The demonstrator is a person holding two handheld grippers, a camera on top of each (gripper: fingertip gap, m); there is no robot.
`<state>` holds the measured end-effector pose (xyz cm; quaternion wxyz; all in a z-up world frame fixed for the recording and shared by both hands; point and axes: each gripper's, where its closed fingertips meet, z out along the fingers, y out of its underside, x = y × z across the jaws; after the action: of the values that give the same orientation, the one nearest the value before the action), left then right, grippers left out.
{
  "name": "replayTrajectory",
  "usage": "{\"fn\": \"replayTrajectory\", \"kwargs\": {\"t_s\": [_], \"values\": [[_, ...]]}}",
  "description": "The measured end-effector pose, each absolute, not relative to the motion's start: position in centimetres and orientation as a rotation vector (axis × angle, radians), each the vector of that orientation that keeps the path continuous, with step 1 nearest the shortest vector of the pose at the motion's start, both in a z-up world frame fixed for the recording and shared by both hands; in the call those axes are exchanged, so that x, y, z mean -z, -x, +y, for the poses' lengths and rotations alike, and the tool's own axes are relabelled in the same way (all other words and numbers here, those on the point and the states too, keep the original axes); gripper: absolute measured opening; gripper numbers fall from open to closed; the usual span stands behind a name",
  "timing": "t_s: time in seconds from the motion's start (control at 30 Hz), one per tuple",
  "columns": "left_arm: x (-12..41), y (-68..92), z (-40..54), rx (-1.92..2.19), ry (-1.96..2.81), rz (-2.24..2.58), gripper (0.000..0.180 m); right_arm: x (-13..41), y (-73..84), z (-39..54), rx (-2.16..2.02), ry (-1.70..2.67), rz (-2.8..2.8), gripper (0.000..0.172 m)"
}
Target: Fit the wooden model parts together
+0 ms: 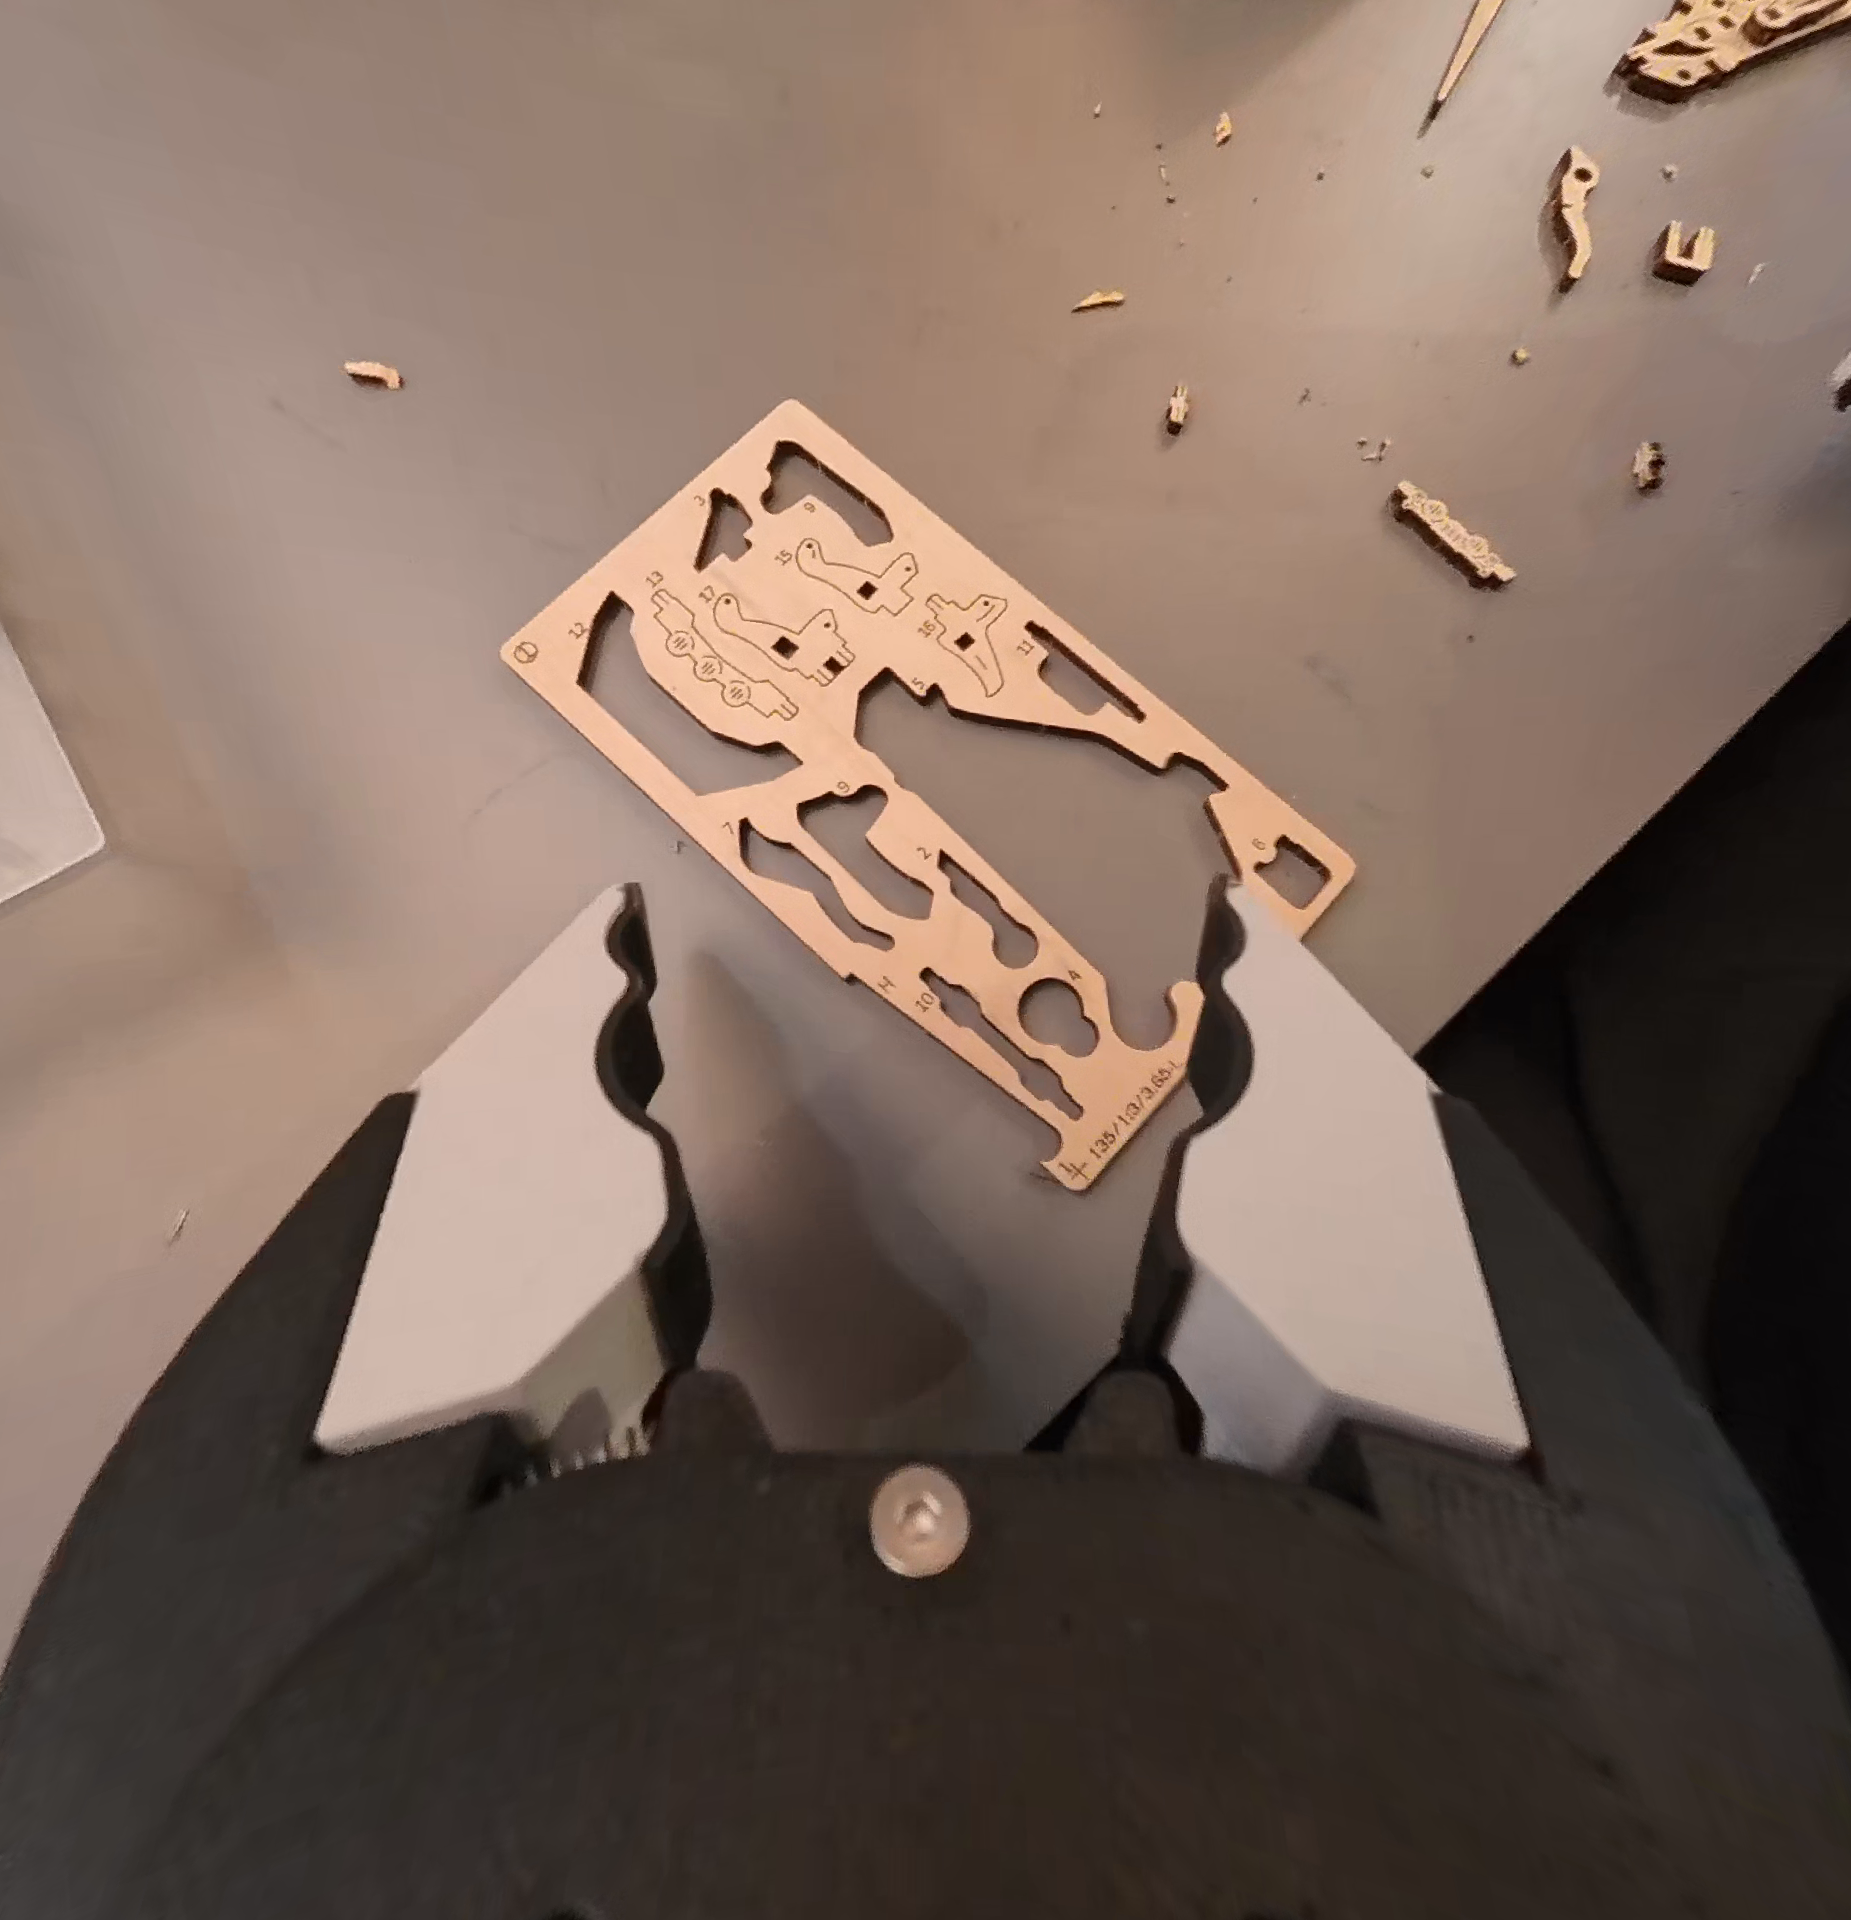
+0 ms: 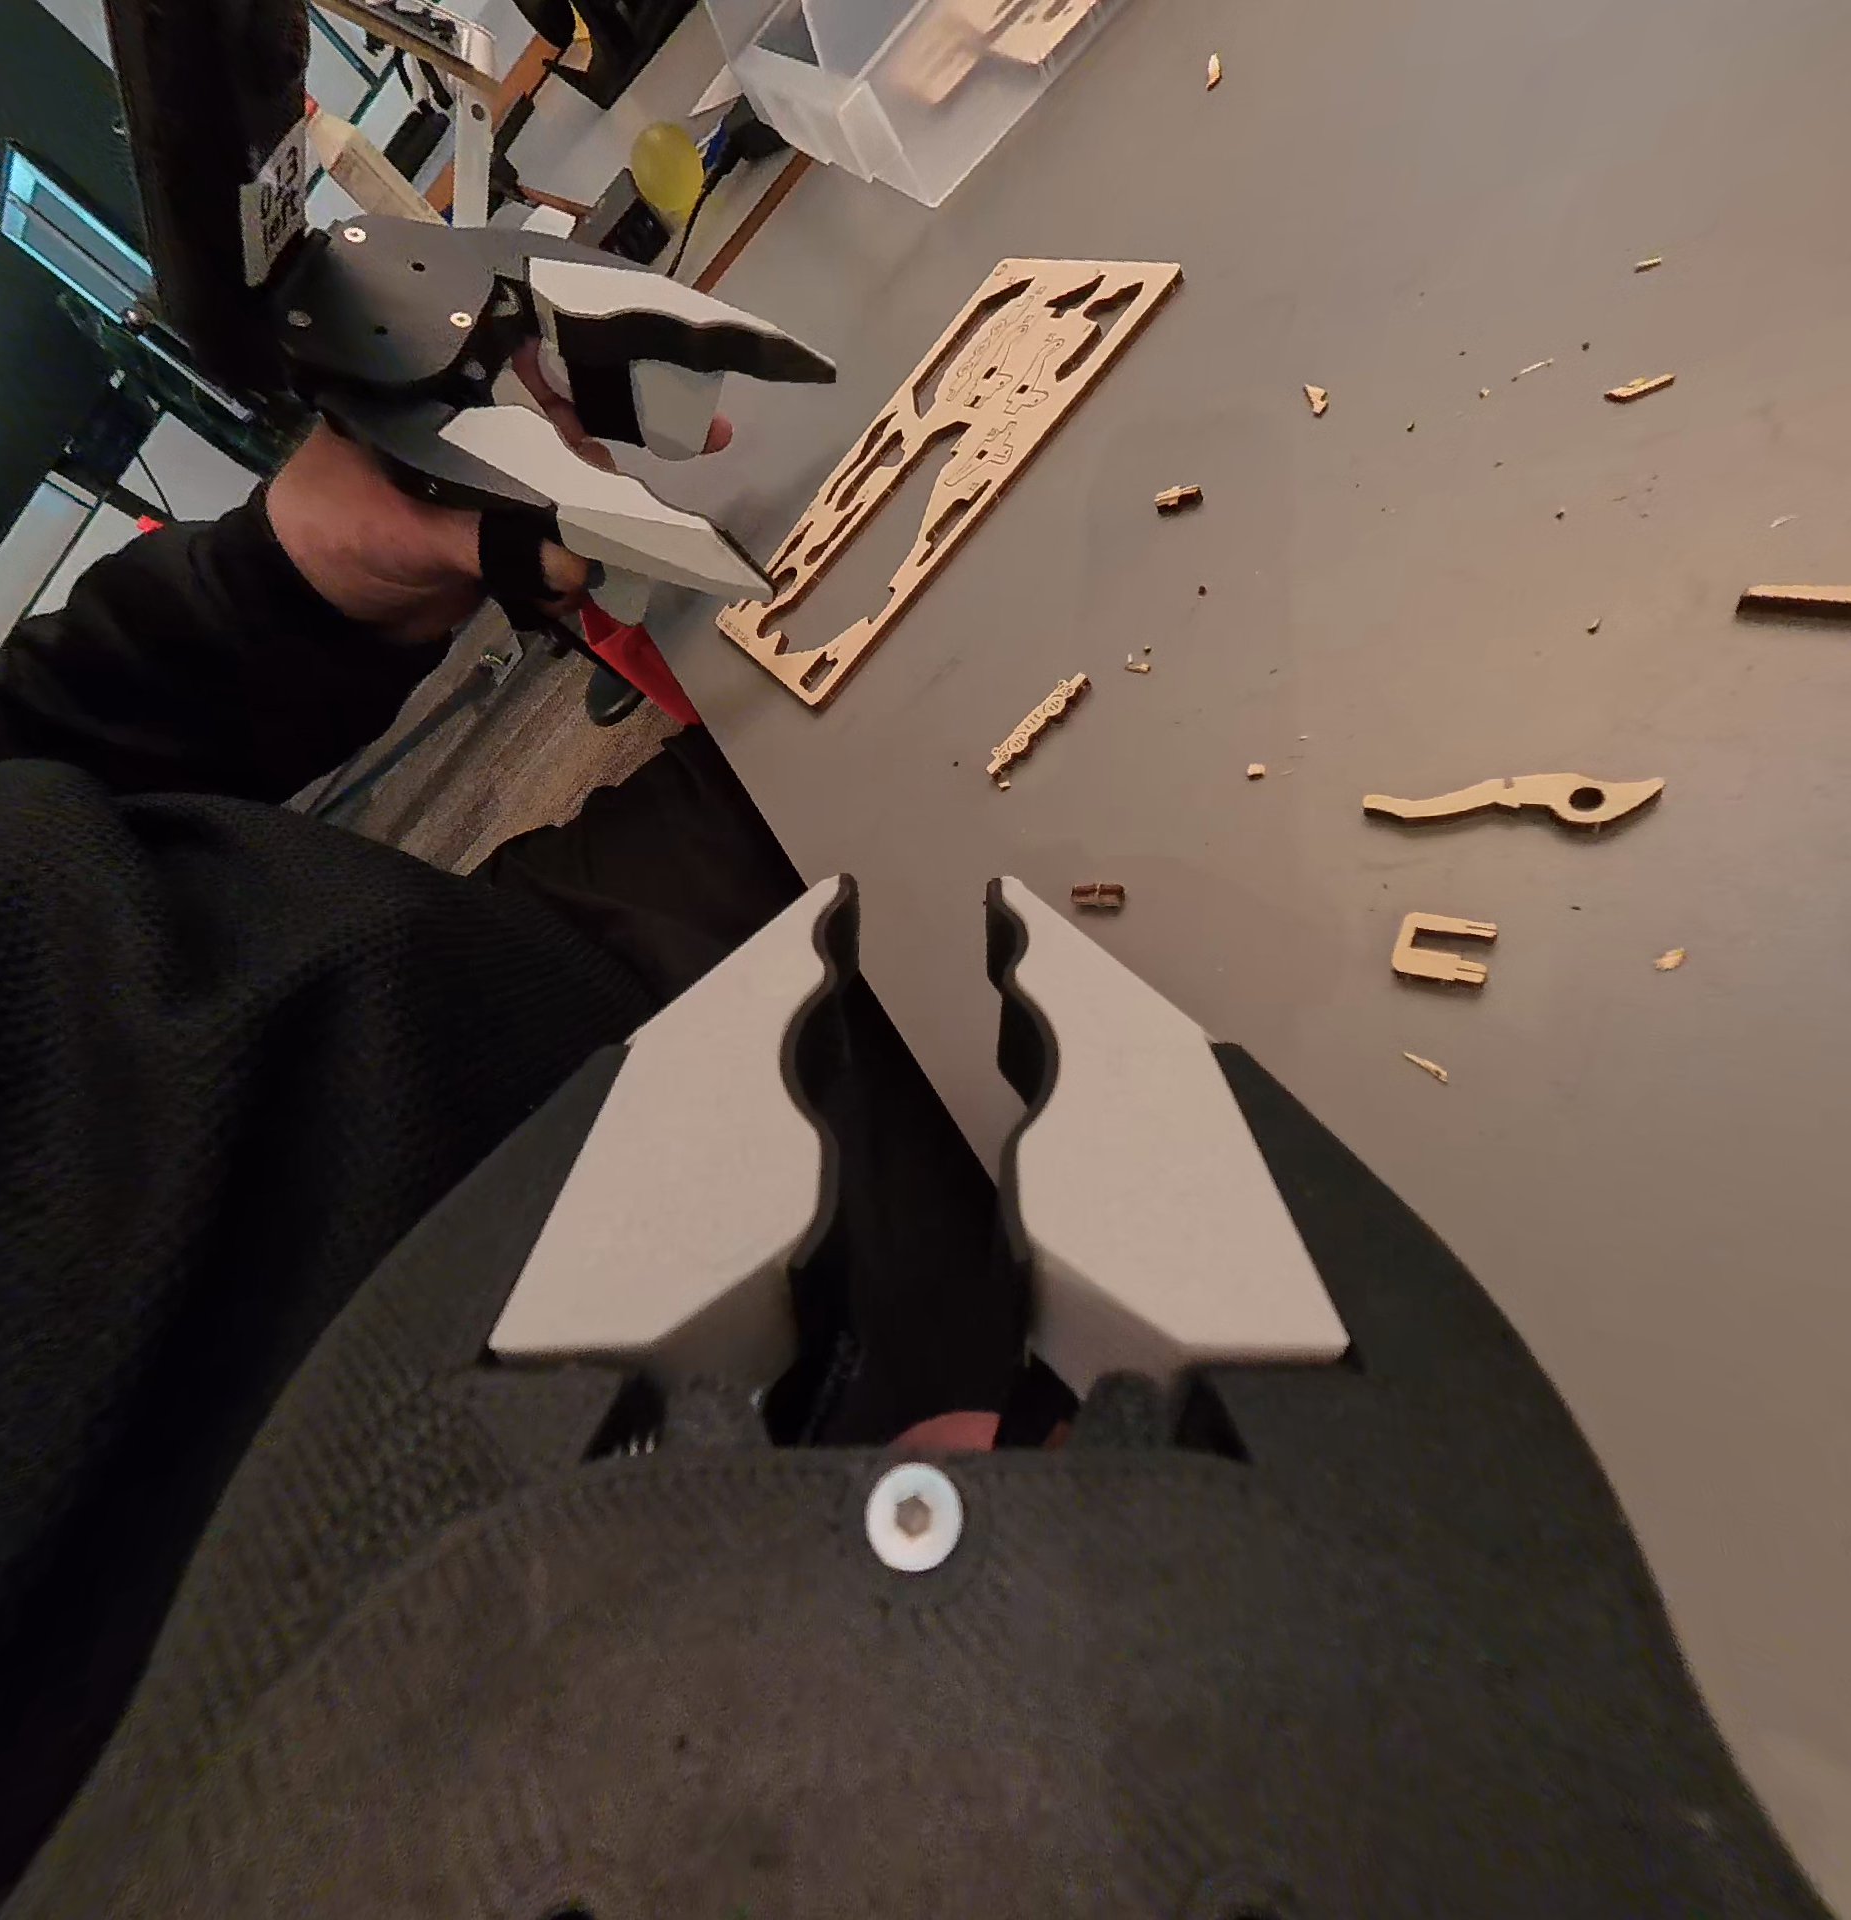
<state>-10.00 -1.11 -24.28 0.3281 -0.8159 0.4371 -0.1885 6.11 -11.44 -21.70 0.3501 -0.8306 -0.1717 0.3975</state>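
Left wrist view looks down on a grey table [image 1: 381, 260] where the wooden parts sheet [image 1: 900, 748] lies flat, a thin laser-cut board with many cut-outs already bare and a few small pieces still seated near its far end. The left gripper [image 1: 926, 888] hovers over the sheet's near end with its jaws spread wide and nothing between them; the sheet runs from about seven o'clock of the right fingertip [image 1: 1227, 904] up toward eleven o'clock of the picture, and that fingertip overlaps the sheet's near long edge, though whether it touches the wood cannot be told. Loose pieces lie toward one and two o'clock of the sheet: a slim engraved strip [image 1: 1453, 532], a curved piece [image 1: 1575, 213] and a small U-shaped piece [image 1: 1685, 252], with splinters scattered about. Right wrist view shows the right gripper [image 2: 921, 894] at the table's near edge, its jaws parted by a narrow gap with only table and dark cloth seen between them, so it grips nothing. From it the sheet [image 2: 1056, 436] lies well apart at about twelve o'clock, the engraved strip [image 2: 1038, 727] nearer on the same line, a tiny dark peg [image 2: 1097, 896] just beside the right fingertip at three o'clock, and the curved piece [image 2: 1513, 805] and U-shaped piece [image 2: 1440, 948] farther toward two and three o'clock.
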Motion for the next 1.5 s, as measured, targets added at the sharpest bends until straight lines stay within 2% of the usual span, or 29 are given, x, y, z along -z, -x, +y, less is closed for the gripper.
{"fn": "replayTrajectory", "kwargs": {"t_s": [0.13,0.3,0.67,0.97,1.23,1.5], "values": [[24.2,10.5,-0.3,0.502,2.153,1.068,0.102,21.6,-6.1,-11.4,-1.040,2.146,-0.437,0.022],[23.9,10.8,0.5,0.477,2.141,1.014,0.091,21.7,-6.1,-11.4,-1.048,2.145,-0.433,0.022],[23.8,11.8,1.4,0.390,2.121,0.990,0.053,21.6,-6.1,-11.3,-1.056,2.141,-0.423,0.022],[23.5,13.1,2.3,0.376,2.139,0.922,0.041,21.5,-6.2,-11.3,-1.062,2.137,-0.419,0.022],[23.8,13.2,2.3,0.396,2.155,0.915,0.039,21.6,-6.3,-11.3,-1.061,2.137,-0.414,0.023],[24.5,12.7,1.7,0.436,2.189,0.955,0.047,20.9,-7.8,-10.9,-1.079,2.027,-0.411,0.022]]}}
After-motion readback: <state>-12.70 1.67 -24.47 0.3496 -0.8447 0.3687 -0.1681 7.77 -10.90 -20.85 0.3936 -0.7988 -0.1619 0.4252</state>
